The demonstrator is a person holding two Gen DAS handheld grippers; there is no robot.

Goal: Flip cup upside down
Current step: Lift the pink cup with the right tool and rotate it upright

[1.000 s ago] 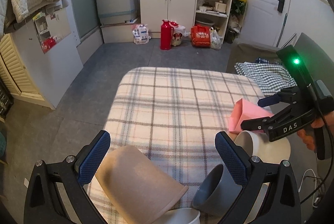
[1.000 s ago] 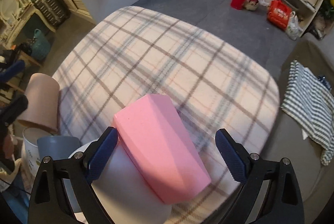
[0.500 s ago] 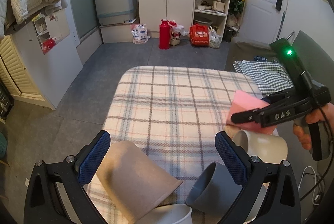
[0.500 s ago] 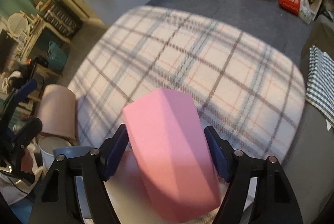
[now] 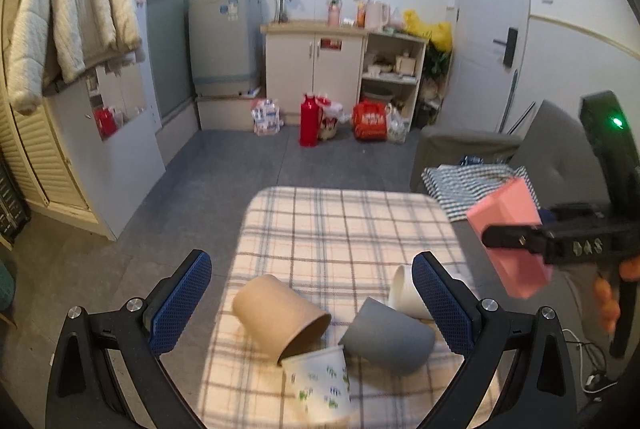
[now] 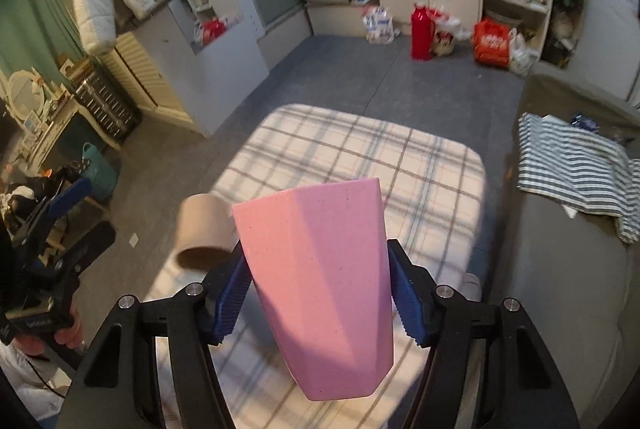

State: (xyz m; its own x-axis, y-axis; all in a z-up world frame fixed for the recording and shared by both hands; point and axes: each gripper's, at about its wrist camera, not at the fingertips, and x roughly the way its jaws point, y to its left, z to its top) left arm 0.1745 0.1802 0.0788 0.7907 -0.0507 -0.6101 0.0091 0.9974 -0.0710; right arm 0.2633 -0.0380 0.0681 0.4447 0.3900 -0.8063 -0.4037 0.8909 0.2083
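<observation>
My right gripper [image 6: 318, 303] is shut on a pink faceted cup [image 6: 320, 281] and holds it in the air above the plaid table [image 6: 360, 149]; its wide end points away from me. In the left wrist view the pink cup [image 5: 510, 233] hangs at the right, above the table's right edge, in the right gripper [image 5: 516, 241]. My left gripper [image 5: 312, 305] is open and empty, raised above several cups lying on their sides: a brown one [image 5: 280, 317], a grey one [image 5: 388, 337], a white one [image 5: 404, 293] and a printed paper cup [image 5: 320, 385].
The plaid table [image 5: 340, 225] has bare cloth at its far half. A grey sofa [image 5: 560, 157] with a striped cloth [image 5: 472, 185] stands to the right. The brown cup [image 6: 200, 229] also shows in the right wrist view.
My right gripper closed on the pink cup and lifted it off the white cup, tilting it up. My left gripper rose and pulled back from the cups.
</observation>
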